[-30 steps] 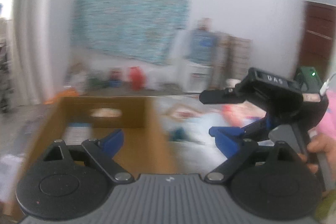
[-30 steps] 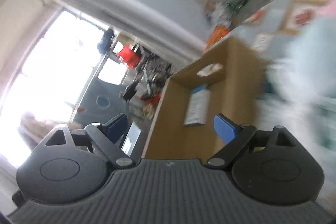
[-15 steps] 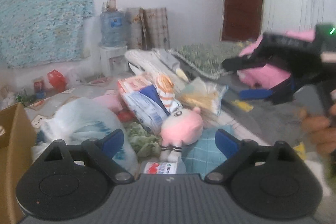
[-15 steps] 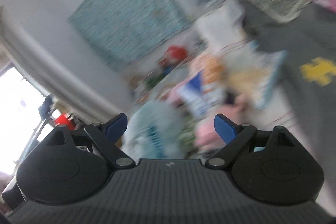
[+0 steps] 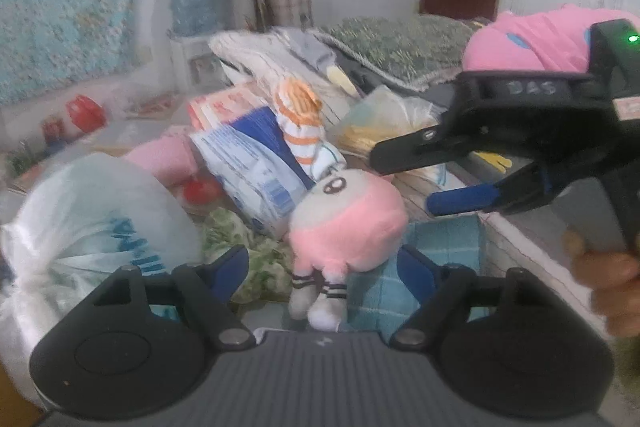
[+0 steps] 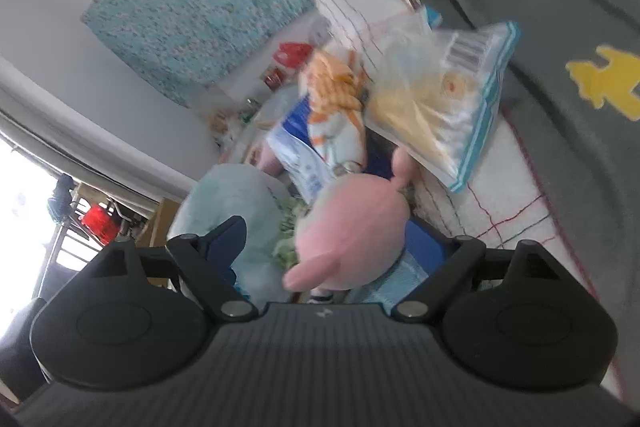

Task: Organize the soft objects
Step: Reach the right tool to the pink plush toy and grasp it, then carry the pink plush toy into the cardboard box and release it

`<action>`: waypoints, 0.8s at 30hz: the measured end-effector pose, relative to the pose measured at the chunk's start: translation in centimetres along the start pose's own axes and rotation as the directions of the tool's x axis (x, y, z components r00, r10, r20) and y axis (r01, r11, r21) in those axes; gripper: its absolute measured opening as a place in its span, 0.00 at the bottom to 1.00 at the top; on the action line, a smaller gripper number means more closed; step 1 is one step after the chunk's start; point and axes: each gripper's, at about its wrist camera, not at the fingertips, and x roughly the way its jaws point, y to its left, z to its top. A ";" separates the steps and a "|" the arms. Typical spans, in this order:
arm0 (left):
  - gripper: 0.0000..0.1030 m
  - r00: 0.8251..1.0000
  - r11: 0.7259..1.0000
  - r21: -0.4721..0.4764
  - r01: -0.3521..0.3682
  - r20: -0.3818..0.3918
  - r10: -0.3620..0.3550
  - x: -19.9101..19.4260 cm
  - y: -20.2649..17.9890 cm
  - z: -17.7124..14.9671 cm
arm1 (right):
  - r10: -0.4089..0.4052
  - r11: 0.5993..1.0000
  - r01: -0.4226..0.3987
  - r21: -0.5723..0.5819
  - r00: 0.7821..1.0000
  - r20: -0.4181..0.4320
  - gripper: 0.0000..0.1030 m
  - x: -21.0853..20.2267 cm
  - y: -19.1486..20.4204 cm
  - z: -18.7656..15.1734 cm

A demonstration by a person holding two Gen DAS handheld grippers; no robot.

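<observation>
Plush toy [image 5: 346,223], pink, round-bodied: lies on a blue checked cloth [image 5: 440,247] amid the pile, striped legs toward the cameras, long axis running away up the frame. Left gripper [image 5: 324,267]: pitched down, jaws closing yet clear of the toy, whose legs sit between the tips. Right gripper [image 6: 324,247]: tilted, jaws closing, toy body between them, contact not resolvable through blur. Nearer hand: right by judgement; its fingers [image 5: 464,199] hover just beside the toy's head.

The plush doll [image 5: 348,223] lies between the tied bag [image 5: 92,223] and checked cloth [image 5: 444,239], before the packet [image 5: 256,163].
</observation>
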 end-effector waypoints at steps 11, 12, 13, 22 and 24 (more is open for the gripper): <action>0.80 0.995 0.997 -0.033 0.069 -0.073 -0.071 4.1 0.6 0.9 | -0.037 0.999 0.038 0.007 0.996 -0.075 0.79 5.8 -1.4 0.9; 0.80 0.994 0.996 -0.041 0.078 -0.077 -0.081 4.3 0.7 1.0 | -0.033 0.999 0.033 0.003 0.997 -0.073 0.78 6.0 -1.4 0.8; 0.80 0.993 0.996 -0.046 0.083 -0.080 -0.086 4.4 0.7 1.0 | -0.024 1.000 0.024 0.001 0.997 -0.069 0.76 6.2 -1.5 0.8; 0.71 0.993 0.995 -0.027 0.094 -0.067 -0.096 4.3 -0.5 1.3 | 0.025 0.999 -0.026 -0.039 0.999 -0.038 0.67 6.1 -1.0 -0.3; 0.70 0.994 0.995 -0.023 0.094 -0.057 -0.095 3.9 -0.7 1.4 | 0.032 0.999 -0.033 -0.040 0.999 -0.028 0.66 5.8 -0.8 -0.5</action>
